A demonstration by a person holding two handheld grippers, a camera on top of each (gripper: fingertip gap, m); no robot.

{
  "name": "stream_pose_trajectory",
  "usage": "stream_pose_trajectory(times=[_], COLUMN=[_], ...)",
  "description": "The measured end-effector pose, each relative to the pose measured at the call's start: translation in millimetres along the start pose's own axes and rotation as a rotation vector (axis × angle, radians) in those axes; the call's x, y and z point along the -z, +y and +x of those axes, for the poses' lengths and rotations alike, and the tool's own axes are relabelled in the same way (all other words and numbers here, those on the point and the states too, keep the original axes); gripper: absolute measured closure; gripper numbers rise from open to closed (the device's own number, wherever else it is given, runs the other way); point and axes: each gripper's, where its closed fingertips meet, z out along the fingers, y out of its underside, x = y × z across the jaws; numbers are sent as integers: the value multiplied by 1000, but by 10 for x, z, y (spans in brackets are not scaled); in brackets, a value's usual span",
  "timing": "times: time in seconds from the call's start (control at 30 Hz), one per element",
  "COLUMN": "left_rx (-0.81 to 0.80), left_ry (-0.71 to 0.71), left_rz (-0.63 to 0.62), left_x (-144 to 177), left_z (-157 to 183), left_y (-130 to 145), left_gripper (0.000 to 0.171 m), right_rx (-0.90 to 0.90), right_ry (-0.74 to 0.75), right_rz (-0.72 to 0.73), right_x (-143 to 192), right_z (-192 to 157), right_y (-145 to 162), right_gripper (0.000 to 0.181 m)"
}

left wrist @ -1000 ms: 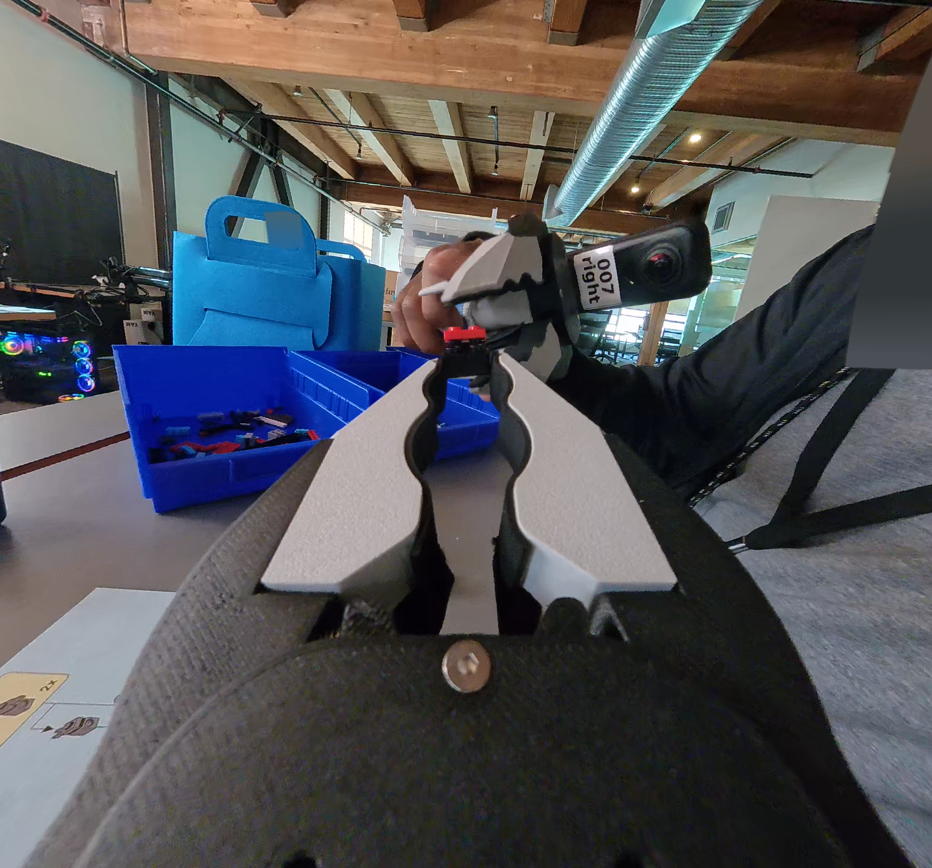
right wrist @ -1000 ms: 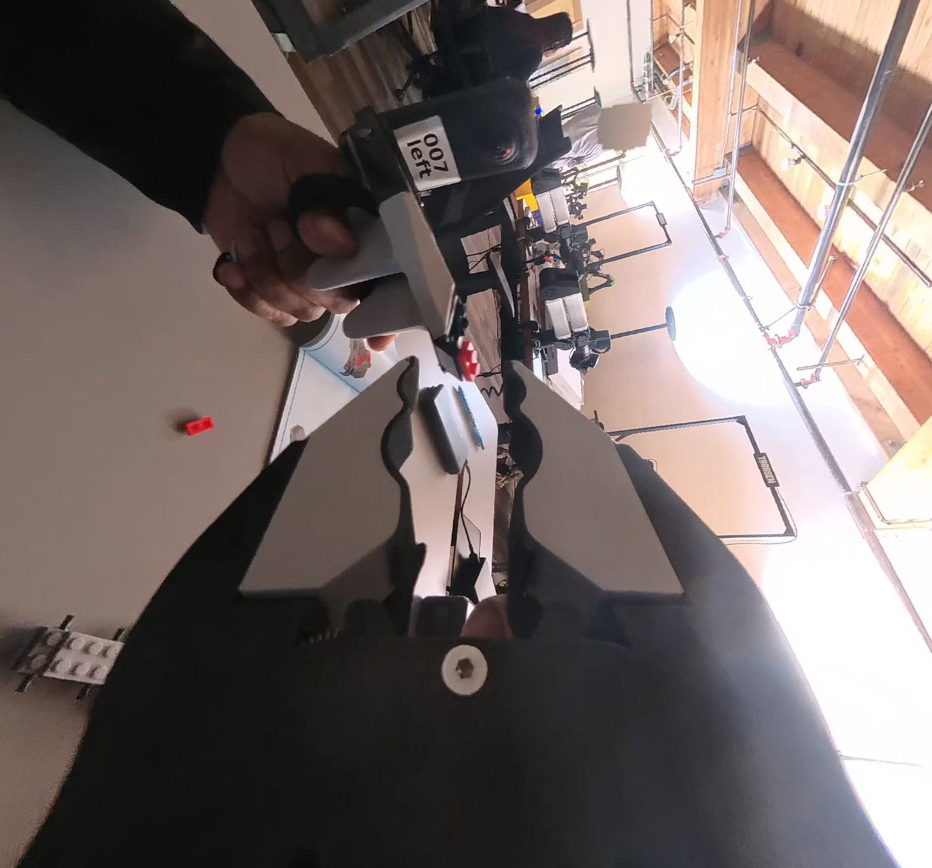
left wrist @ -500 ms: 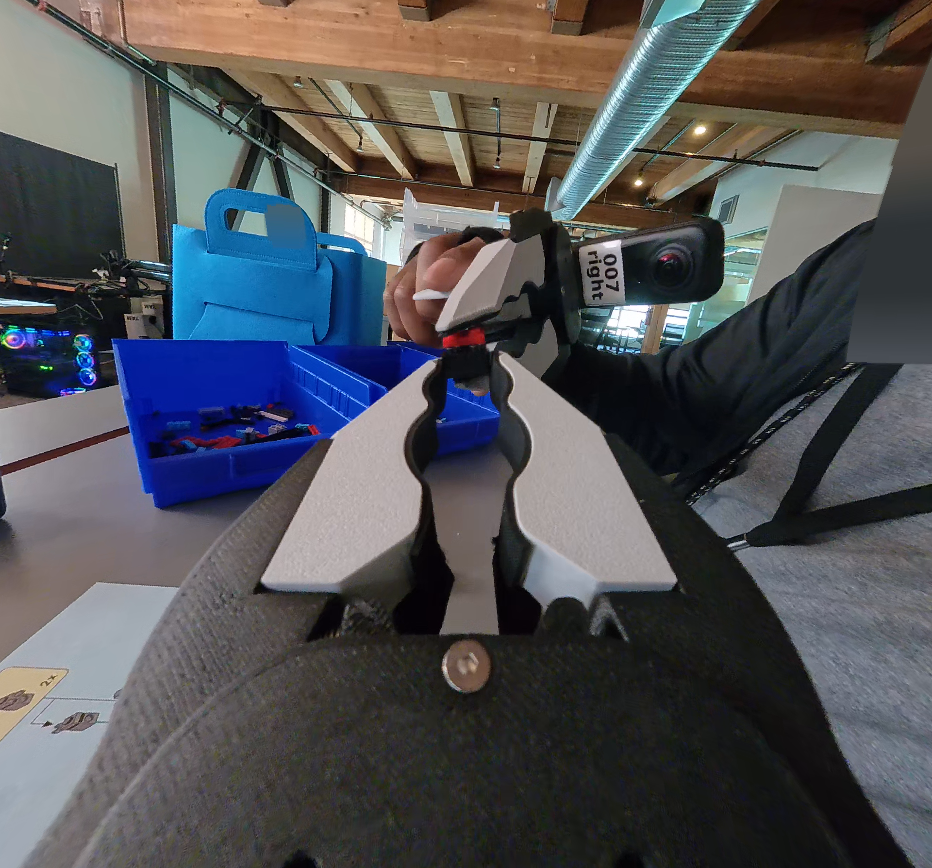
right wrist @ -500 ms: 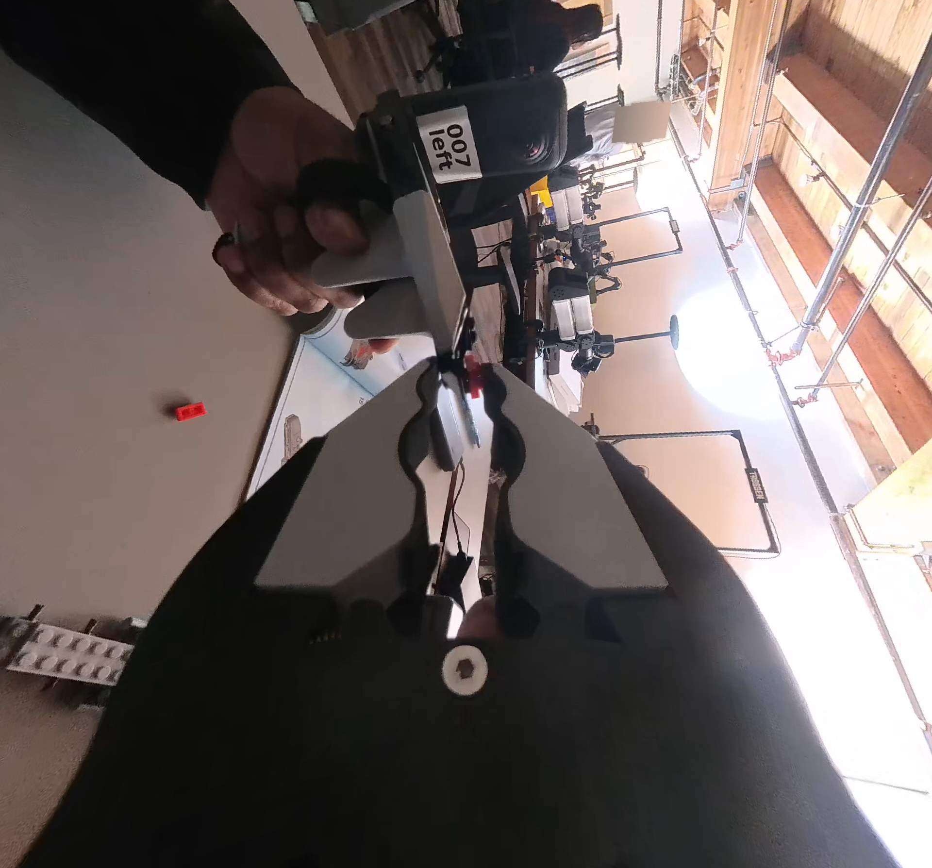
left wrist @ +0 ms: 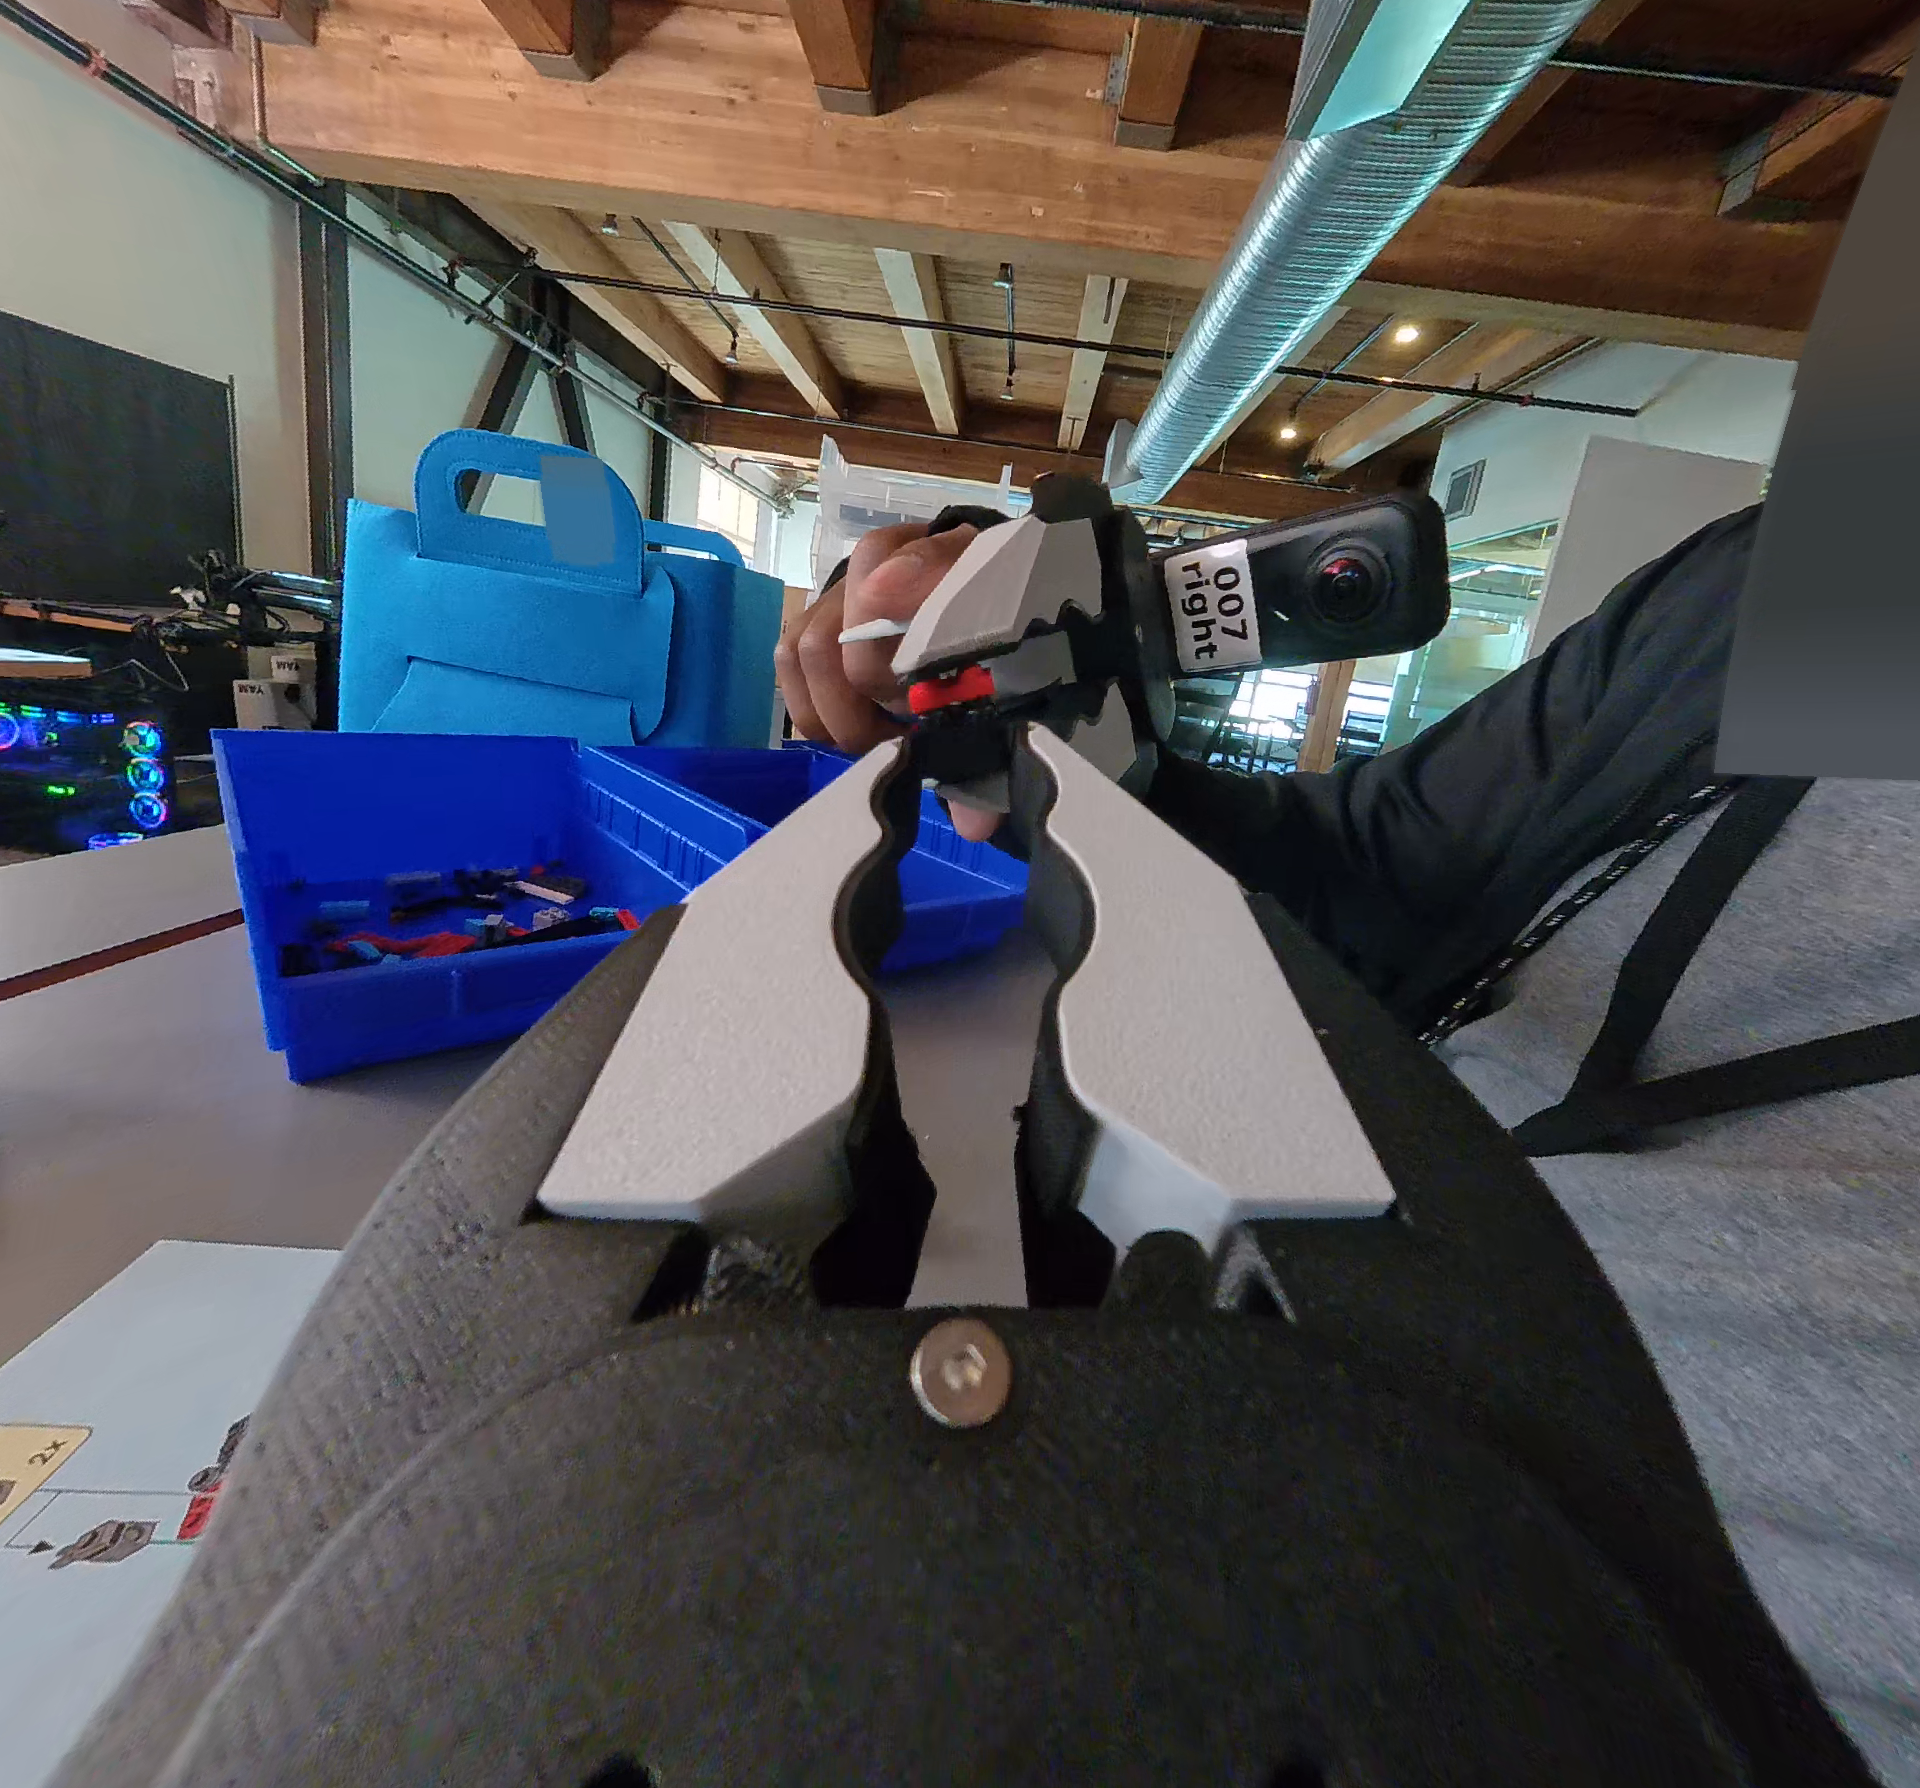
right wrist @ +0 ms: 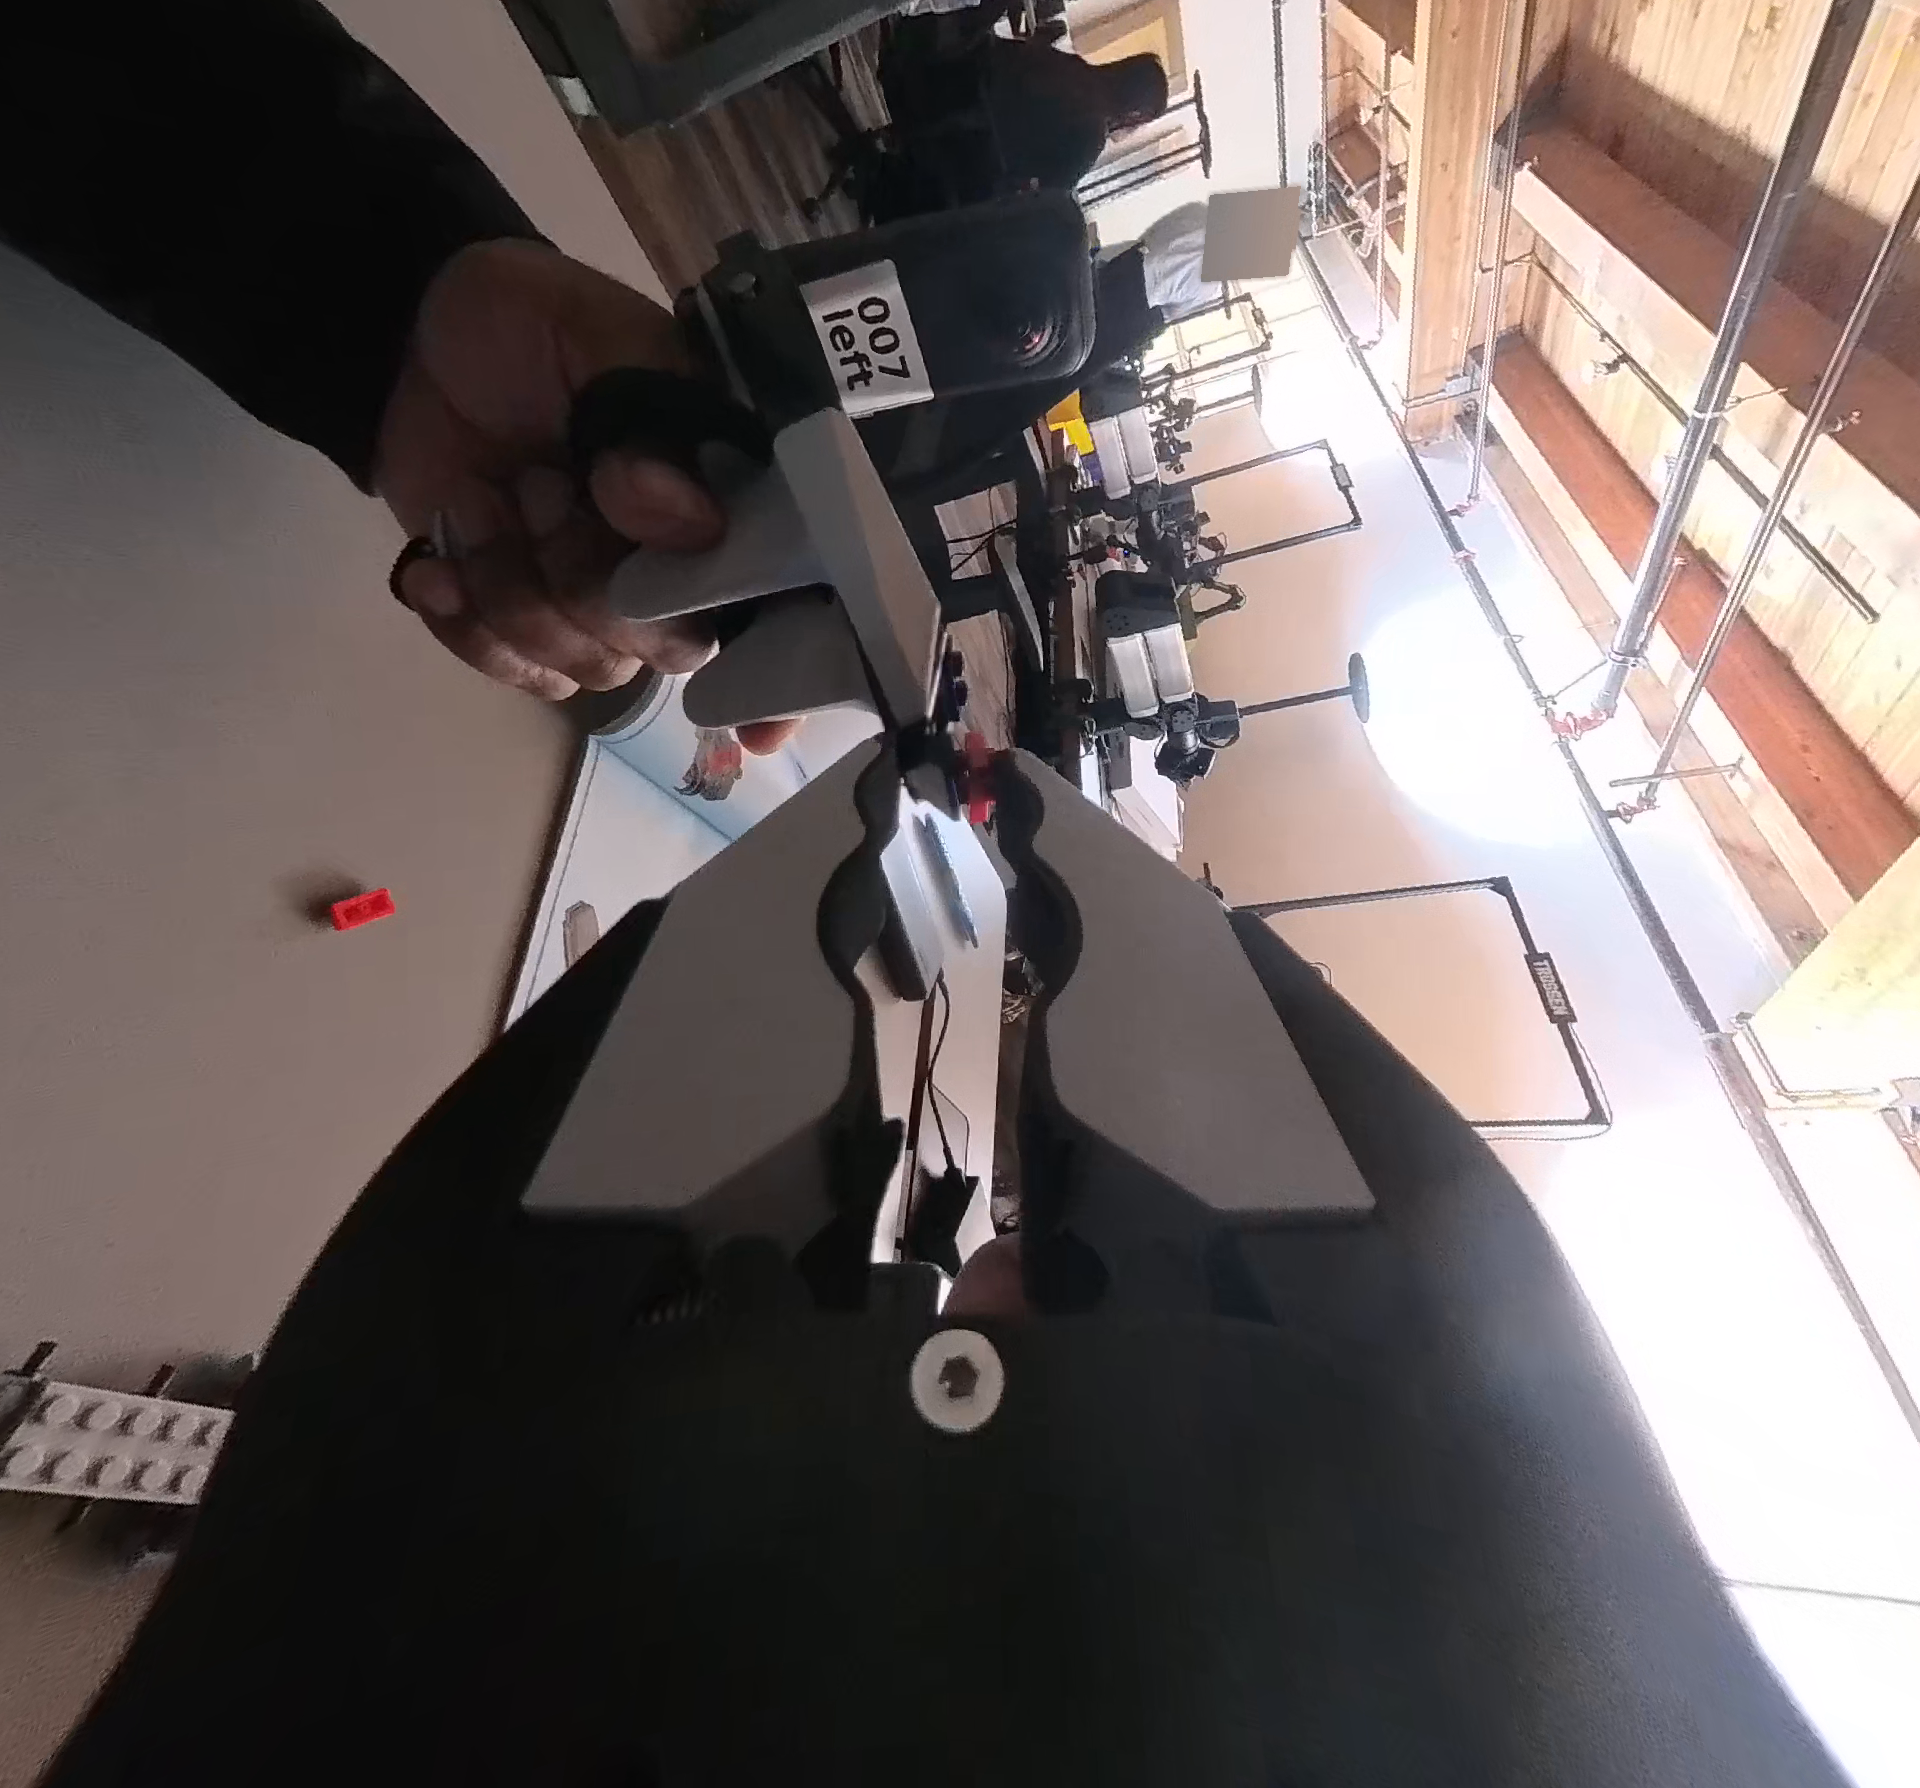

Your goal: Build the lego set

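Observation:
My left gripper (left wrist: 961,764) is shut on a small black lego piece (left wrist: 964,739) with a red piece (left wrist: 951,694) on top, held up above the table. My right gripper (right wrist: 951,782) faces it tip to tip, rolled on its side, with its jaws closed in on the red piece (right wrist: 977,788). The right gripper also shows in the left wrist view (left wrist: 961,684), gripping from above. The left gripper shows in the right wrist view (right wrist: 914,730), held by a hand. The contact between the two pieces is mostly hidden by the fingers.
A blue divided bin (left wrist: 343,1000) with several loose pieces stands on the grey table, a blue felt bag (left wrist: 520,637) behind it. An instruction booklet (left wrist: 135,1375) lies near left. A loose red brick (right wrist: 358,907) and a light grey studded plate (right wrist: 104,1458) lie on the table. My two grippers' fingertips are within a few centimetres of each other.
My right gripper, open a second ago, has moved in and closed its jaws around the red piece on the left gripper's piece. The left gripper has stayed shut and almost still.

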Motion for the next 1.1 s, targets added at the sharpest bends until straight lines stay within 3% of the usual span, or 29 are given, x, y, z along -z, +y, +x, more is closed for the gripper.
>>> stream_pose_trajectory(times=[1.1], left_rx=[-9], left_ry=[-35], left_rz=[20], left_x=[18], left_z=[-47], left_y=[-46], left_gripper=[155], right_rx=[59], right_ry=[57], right_rz=[-16], right_x=[-19], right_z=[44], right_y=[24], right_gripper=[165])
